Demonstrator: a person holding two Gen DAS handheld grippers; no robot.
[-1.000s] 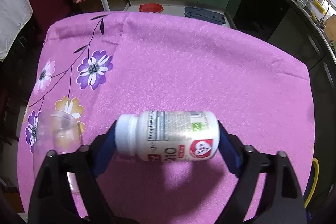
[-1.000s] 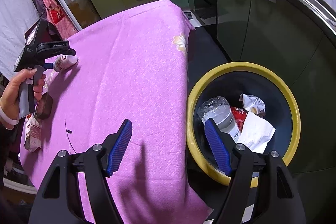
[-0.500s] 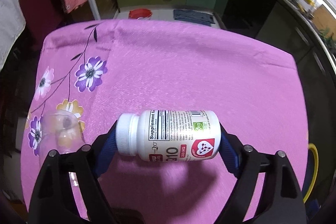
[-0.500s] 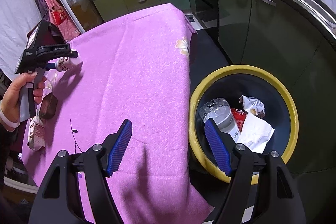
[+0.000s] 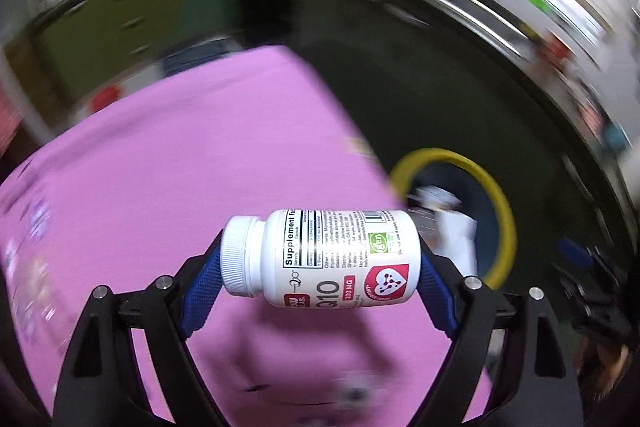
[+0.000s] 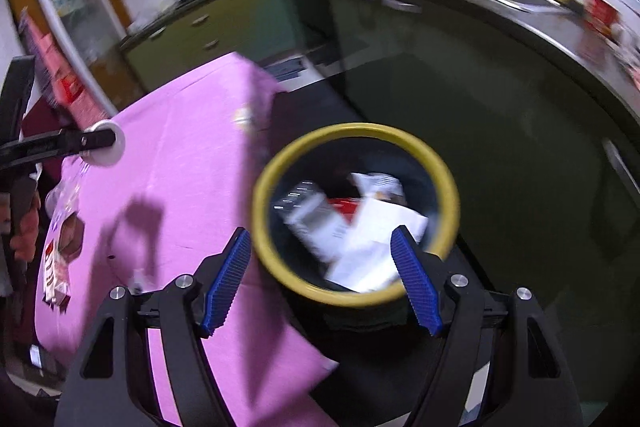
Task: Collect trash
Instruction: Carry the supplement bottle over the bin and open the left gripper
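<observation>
A pink tablecloth (image 5: 168, 187) lay beside the yellow-rimmed trash bin (image 6: 448, 187). Above the cloth, the left gripper (image 5: 320, 263) clamped a white supplement bottle (image 5: 332, 259) sideways, cap to base. The right gripper (image 6: 320, 279) hung spread wide and empty over the bin's near rim.

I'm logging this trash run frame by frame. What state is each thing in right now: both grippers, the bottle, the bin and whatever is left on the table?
left gripper: shut on the supplement bottle.
supplement bottle: capped, held sideways, lifted above the pink tablecloth.
right gripper: open, empty, above the bin's near rim.
trash bin: open-topped, partly filled with papers and packaging.
snack wrapper: lying flat on the cloth near its left edge.
</observation>
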